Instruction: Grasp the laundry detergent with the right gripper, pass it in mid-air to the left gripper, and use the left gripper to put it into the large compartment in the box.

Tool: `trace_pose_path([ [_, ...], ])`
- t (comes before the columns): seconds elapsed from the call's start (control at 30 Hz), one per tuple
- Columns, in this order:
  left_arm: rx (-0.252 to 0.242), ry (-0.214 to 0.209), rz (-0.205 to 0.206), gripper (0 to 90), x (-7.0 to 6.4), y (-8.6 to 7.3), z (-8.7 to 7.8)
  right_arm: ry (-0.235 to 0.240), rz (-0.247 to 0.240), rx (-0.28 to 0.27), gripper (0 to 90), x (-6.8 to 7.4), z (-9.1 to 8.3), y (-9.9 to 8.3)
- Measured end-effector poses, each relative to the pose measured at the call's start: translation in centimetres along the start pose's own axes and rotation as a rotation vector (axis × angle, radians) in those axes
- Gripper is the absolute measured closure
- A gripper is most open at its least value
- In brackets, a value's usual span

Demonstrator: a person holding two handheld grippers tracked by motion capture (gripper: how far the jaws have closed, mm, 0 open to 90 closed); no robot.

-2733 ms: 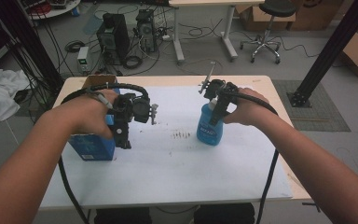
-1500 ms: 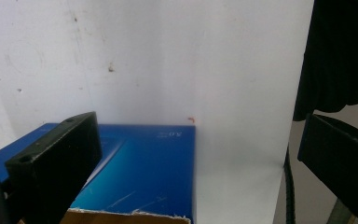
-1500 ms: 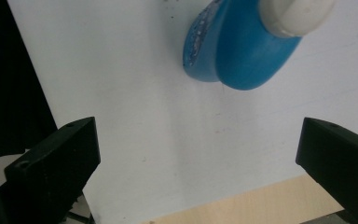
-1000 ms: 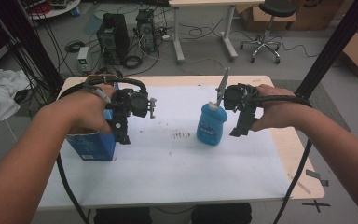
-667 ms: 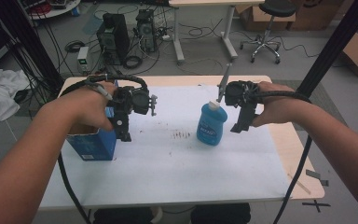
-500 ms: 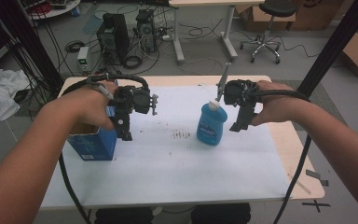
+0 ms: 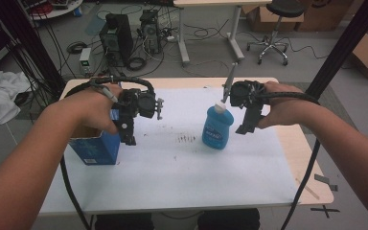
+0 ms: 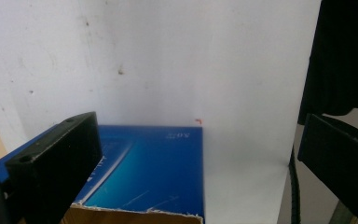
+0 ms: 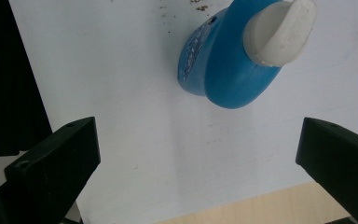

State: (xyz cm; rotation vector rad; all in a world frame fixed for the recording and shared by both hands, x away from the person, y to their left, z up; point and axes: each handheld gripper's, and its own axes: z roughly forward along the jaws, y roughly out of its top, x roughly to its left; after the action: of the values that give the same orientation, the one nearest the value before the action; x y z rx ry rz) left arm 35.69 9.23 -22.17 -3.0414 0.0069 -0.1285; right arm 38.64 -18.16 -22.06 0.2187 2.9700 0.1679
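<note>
The right tool (image 7: 247, 117) hangs with its jaws spread wide and nothing between them, just to the right of the blue bottle (image 7: 217, 127), which stands upright near the middle of the desk (image 7: 172, 167) with its white cap (image 9: 279, 30) on top; in the right gripper view the bottle sits ahead of the jaws, apart from both. The left tool (image 7: 127, 125) is likewise spread and empty, poised at the right edge of the open blue carton (image 7: 95, 146) near the desk's left side; in the left gripper view the carton's torn rim (image 8: 135, 212) lies between the jaws, not touched. The step in hand looks like a pause between grasps, with bottle and carton well apart. A next move would probably call for the right tool to close in squarely around the bottle's body, below the cap, and for the left tool to steady the carton.
</note>
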Motion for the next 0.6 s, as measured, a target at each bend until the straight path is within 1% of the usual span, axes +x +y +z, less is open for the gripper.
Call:
trace_pose_path([
  [0.03, -0.001, -0.004, 0.0, 0.1, 0.0, 0.0, 0.0, -0.001, -0.002, 0.002, 0.0, 0.0, -0.1, 0.0],
  [0.17, -0.014, 0.009, 0.004, 0.1, -0.2, 0.0, -0.2, -0.009, 0.01, 0.005, 0.0, 0.2, -0.1, -0.1],
  [0.2, -0.016, 0.006, 0.003, 0.1, -0.3, 0.0, -0.2, -0.009, 0.015, -0.001, 0.0, 0.3, 0.0, -0.2],
  [0.27, -0.016, 0.012, 0.006, 0.1, -0.3, 0.0, -0.2, -0.01, 0.021, -0.016, 0.0, 0.3, 0.0, -0.5],
  [0.33, -0.013, 0.011, 0.008, 0.0, -0.4, 0.0, -0.3, -0.006, 0.04, -0.031, 0.0, 0.2, 0.1, -0.9],
  [0.5, -0.016, 0.02, 0.012, 0.1, -0.7, 0.1, -0.3, -0.009, 0.071, -0.065, 0.0, 0.1, 0.7, -2.0],
  [0.6, -0.015, 0.017, 0.017, 0.1, -0.9, 0.2, -0.3, -0.009, 0.091, -0.086, 0.0, -0.1, 1.2, -2.7],
])
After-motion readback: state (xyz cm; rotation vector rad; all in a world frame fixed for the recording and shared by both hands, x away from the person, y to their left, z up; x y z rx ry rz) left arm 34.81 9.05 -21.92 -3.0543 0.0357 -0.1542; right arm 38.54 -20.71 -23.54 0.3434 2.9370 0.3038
